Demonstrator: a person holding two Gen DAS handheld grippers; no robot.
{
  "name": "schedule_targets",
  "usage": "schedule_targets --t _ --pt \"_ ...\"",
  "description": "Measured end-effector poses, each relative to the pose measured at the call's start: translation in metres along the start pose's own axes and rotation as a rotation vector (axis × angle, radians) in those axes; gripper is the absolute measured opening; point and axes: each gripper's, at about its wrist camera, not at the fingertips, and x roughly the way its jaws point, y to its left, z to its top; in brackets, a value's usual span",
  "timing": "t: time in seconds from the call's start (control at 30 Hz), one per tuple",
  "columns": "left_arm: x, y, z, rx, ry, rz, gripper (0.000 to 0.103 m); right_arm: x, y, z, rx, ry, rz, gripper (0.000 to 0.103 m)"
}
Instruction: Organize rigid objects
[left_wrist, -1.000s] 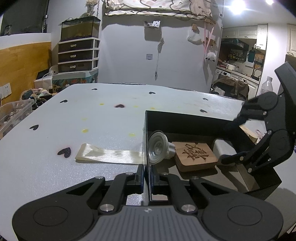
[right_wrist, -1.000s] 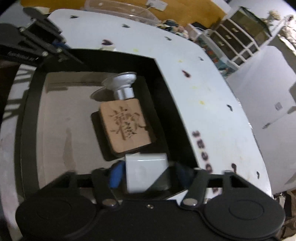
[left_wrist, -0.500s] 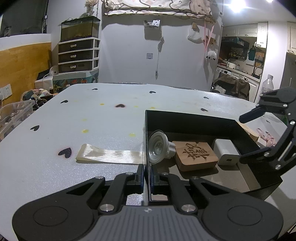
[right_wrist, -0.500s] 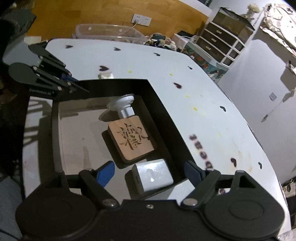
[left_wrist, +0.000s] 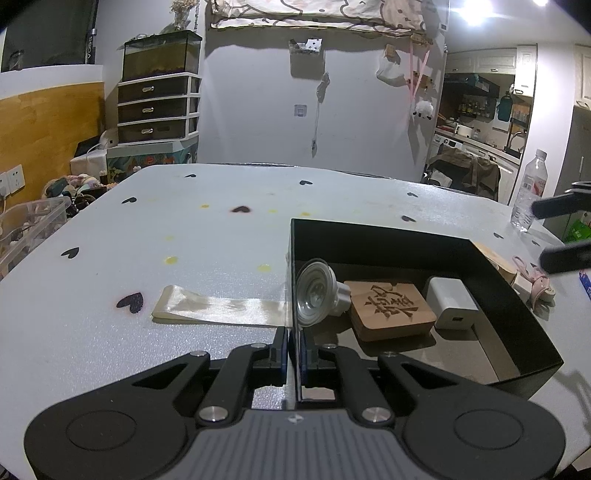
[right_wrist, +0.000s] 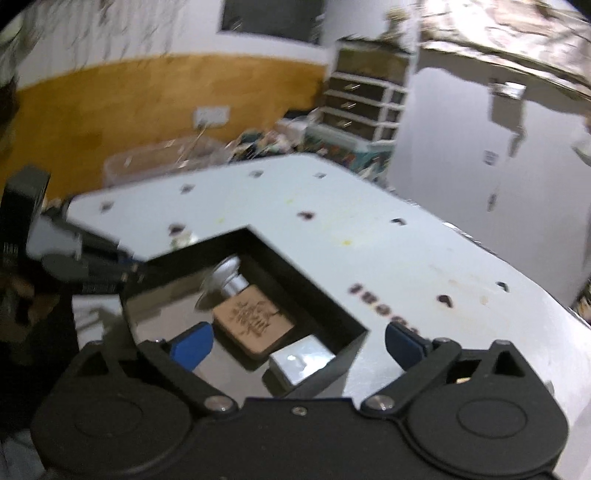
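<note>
Nearest to the left wrist camera, the left gripper has its jaws pressed together on the thin near wall of the black box, and it holds the box steady on the white table. One second ago the right gripper was low inside the box with the white charger block between its pads. Now its jaws are opening and stand wide apart with nothing between them, and it has lifted up and back, so the charger lies free on the box floor. This probably means that one more rigid object is put away and the right hand is free for the next one. The charger is a small white cube with rounded edges and a port on its near face; it lies near the right wall, just beside the wooden coaster, which has a carved character on top. Left of the coaster, a clear suction cup leans at the left wall. Beyond the right wall, some small things wait on the table, and further away stands a water bottle.
</note>
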Motion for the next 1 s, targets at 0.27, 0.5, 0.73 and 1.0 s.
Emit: schedule_targets --t 0.27,0.5,0.73,1.0 --pt "0.001 0.001 -0.001 -0.003 0.001 0.003 0.006 -0.027 -0.024 -0.019 0.173 -0.110 -0.127 0.103" --pt "0.002 0.001 -0.001 -0.005 0.001 0.003 0.006 -0.040 -0.038 -0.049 0.330 -0.208 -0.238 0.103" --pt "0.001 -0.001 -0.001 -0.011 0.001 0.004 0.006 -0.031 -0.045 -0.084 0.437 -0.237 -0.332 0.103" --pt "0.001 -0.001 -0.002 -0.011 0.001 0.004 0.006 0.000 -0.035 -0.111 0.368 -0.186 -0.371 0.088"
